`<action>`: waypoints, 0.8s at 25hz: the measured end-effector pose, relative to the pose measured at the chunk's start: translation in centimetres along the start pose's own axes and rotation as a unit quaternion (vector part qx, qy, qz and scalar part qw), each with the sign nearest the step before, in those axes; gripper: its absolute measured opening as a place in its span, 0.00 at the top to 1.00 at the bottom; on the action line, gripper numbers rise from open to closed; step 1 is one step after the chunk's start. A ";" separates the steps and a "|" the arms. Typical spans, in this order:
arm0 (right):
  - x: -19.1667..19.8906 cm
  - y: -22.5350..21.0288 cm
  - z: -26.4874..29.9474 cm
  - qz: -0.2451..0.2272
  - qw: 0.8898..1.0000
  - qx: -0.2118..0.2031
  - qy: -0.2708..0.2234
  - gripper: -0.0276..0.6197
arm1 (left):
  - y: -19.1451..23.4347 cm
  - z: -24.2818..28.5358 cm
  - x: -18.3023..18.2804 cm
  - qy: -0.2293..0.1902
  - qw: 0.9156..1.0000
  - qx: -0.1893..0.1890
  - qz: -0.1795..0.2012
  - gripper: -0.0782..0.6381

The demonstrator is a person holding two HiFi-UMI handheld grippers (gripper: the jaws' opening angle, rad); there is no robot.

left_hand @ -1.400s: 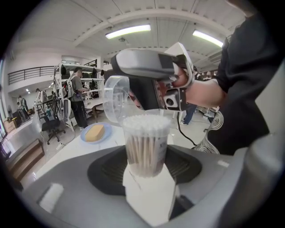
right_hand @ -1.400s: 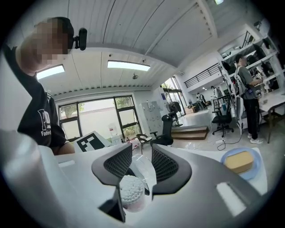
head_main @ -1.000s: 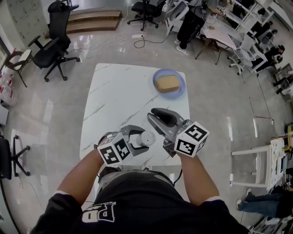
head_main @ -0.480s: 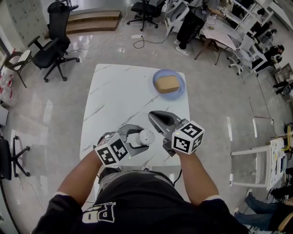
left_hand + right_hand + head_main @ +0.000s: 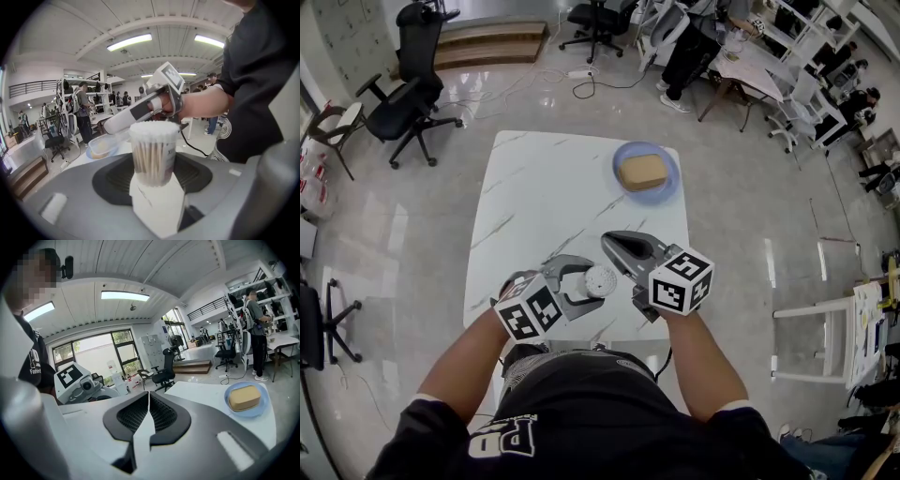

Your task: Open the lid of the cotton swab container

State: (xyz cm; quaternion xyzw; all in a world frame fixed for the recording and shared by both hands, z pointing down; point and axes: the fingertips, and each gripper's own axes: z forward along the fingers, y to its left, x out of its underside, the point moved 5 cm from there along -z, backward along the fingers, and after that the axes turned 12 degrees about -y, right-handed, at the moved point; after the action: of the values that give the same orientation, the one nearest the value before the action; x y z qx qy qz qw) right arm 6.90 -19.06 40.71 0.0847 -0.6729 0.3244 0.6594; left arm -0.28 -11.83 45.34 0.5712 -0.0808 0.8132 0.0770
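Note:
The cotton swab container (image 5: 600, 279) is a clear round tub packed with upright swabs, near the table's front edge. My left gripper (image 5: 592, 284) is shut on it; in the left gripper view the container (image 5: 153, 152) stands upright between the black pads. I cannot tell whether a clear lid sits on its top. My right gripper (image 5: 613, 243) hovers just behind and right of the container, jaws shut. Its own view shows the right gripper (image 5: 149, 397) with pads together and nothing visible between them. The right gripper (image 5: 110, 127) also shows behind the container.
A blue plate (image 5: 669, 183) with a tan block on it sits at the far right of the white marble table (image 5: 539, 187); the plate (image 5: 262, 409) also shows in the right gripper view. Office chairs, desks and people stand on the floor around.
The right gripper's jaws, apart a second ago, have come together. It has shifted slightly left, closer to the container. The left gripper still holds the container in place.

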 end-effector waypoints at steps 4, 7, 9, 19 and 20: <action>-0.6 -0.2 -0.2 0.012 0.999 0.009 -0.028 0.94 | 0.2 0.2 0.4 0.007 1.000 -0.003 -0.015 0.46; -1.4 0.0 -0.3 0.010 0.999 0.010 -0.049 0.94 | 0.5 0.1 0.8 0.006 1.000 -0.009 -0.028 0.46; -2.0 0.2 -0.4 0.008 0.998 0.007 -0.063 0.94 | 0.9 -0.2 0.9 0.007 0.999 -0.018 -0.033 0.46; -4.4 0.5 -2.0 -0.024 0.994 0.038 -0.102 0.94 | 4.2 -1.7 0.1 -0.036 0.992 -0.109 -0.044 0.46; -4.5 0.5 -2.3 -0.028 0.993 0.049 -0.105 0.94 | 4.6 -2.1 0.2 -0.039 0.990 -0.126 -0.048 0.46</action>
State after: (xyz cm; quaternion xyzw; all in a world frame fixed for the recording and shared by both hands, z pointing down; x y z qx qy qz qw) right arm 9.07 -18.79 36.11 0.1689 -0.7189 0.3274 0.5894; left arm -3.24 -15.84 44.60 0.5917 -0.1585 0.7688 0.1838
